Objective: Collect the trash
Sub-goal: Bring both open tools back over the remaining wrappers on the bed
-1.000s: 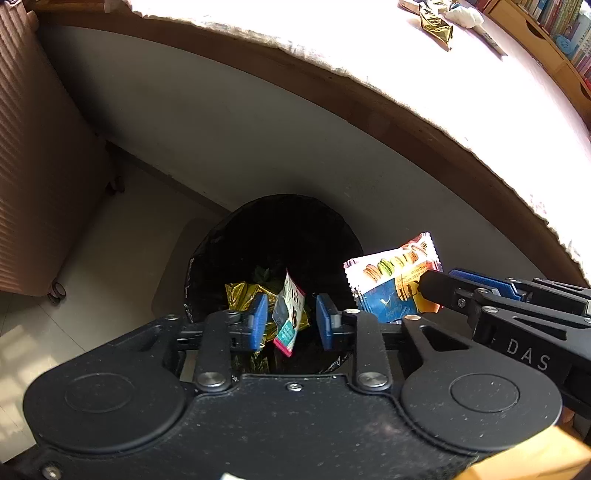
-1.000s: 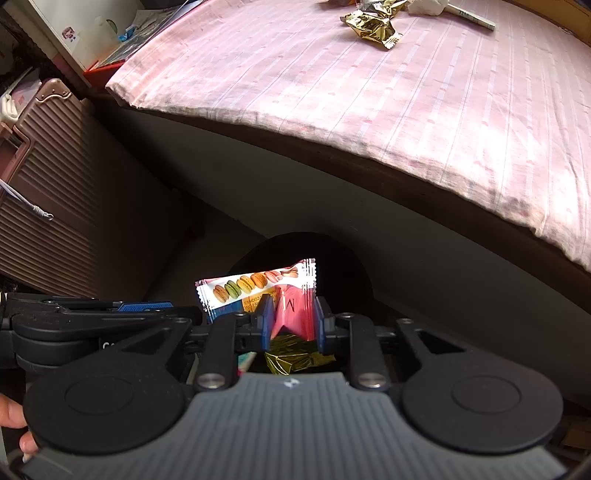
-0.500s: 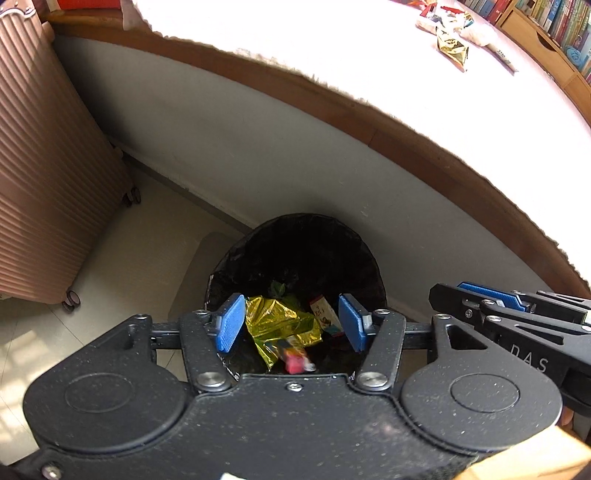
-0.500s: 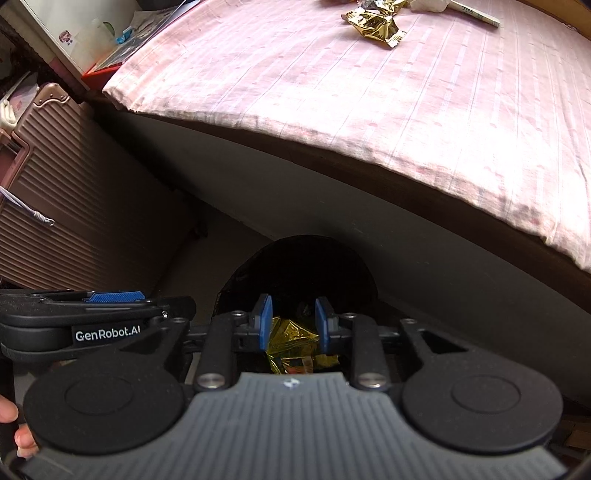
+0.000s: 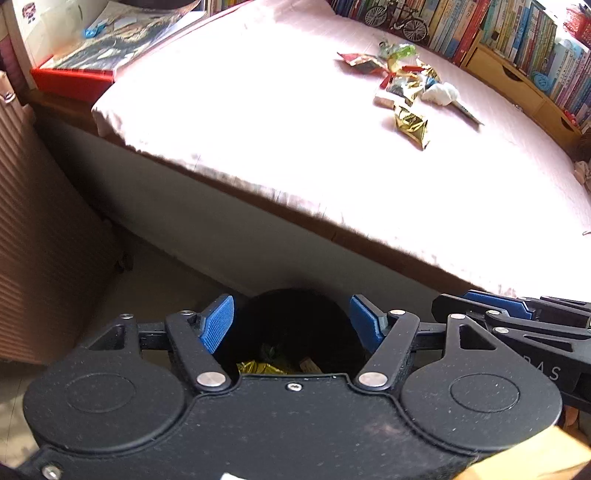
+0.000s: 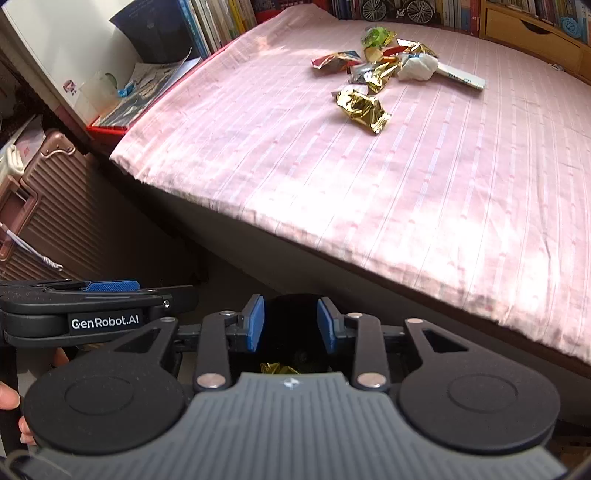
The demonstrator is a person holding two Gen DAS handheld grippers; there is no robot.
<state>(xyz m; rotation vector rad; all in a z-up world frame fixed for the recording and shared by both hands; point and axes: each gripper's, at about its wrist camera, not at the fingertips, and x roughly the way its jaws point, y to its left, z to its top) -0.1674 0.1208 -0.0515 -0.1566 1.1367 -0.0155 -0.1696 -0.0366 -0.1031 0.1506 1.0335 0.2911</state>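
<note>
A black trash bin stands on the floor by the bed, with a gold wrapper and other packets inside. My left gripper hovers over it, open and empty. My right gripper is also open and empty above the same bin. The right gripper shows side-on in the left wrist view, and the left gripper side-on in the right wrist view. Several wrappers lie far up the bed: a gold one, a white tissue, a pile of packets.
The pink striped sheet covers the bed, whose grey side rises just behind the bin. A ribbed pink suitcase stands at the left. Bookshelves line the far wall. A person's fingers show at lower left.
Both grippers let go of their snack packets, which fell into the bin. The jaws opened wider, and both views tilted up from the bin toward the bed.
</note>
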